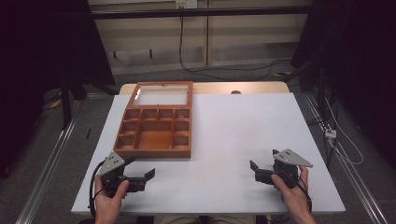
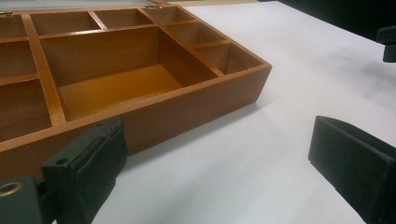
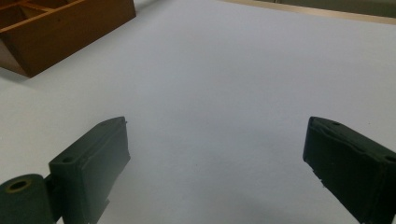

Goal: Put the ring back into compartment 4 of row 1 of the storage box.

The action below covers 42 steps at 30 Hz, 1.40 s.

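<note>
Both tools idle with jaws apart, nothing gripped: left tool [image 1: 140, 173] just short of the open wooden organizer box [image 1: 156, 128], right tool [image 1: 262, 169] well clear on bare bench [image 1: 243, 130]. Likely step: close lid; approach the lid [image 1: 161, 93] squarely, avoid shoving the box.

Lighting: my white-topped bench [image 1: 243, 140] evenly bright from overhead, surroundings dark; compartmented brown wooden box [image 2: 140, 84] casts soft shadow; near jaws slightly blurred.
</note>
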Each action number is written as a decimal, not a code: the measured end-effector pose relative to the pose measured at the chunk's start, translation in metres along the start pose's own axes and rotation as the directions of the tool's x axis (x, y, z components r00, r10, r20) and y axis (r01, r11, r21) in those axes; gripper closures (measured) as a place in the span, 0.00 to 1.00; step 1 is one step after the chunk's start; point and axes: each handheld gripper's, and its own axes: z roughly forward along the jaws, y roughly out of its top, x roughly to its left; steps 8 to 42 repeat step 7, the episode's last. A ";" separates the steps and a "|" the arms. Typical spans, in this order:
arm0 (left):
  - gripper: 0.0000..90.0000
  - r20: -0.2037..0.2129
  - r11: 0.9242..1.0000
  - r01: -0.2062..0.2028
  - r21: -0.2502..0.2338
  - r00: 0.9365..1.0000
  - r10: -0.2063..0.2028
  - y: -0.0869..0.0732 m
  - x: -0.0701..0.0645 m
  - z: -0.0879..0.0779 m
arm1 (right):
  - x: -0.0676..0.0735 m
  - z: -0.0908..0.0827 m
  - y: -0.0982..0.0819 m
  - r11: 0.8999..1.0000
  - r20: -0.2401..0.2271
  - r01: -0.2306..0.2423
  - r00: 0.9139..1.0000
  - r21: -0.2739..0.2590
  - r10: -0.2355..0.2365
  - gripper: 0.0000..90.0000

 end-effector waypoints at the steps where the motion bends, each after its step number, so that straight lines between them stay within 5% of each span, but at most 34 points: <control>1: 0.05 0.002 1.000 0.000 -0.002 1.000 0.000 0.000 0.000 0.000 | 0.000 0.000 0.000 1.000 0.000 0.000 1.000 0.000 0.000 0.07; 42: 0.05 0.003 1.000 -0.004 0.004 1.000 0.004 -0.001 0.001 0.000 | 0.002 0.002 0.002 1.000 -0.015 0.003 1.000 -0.006 -0.003 0.07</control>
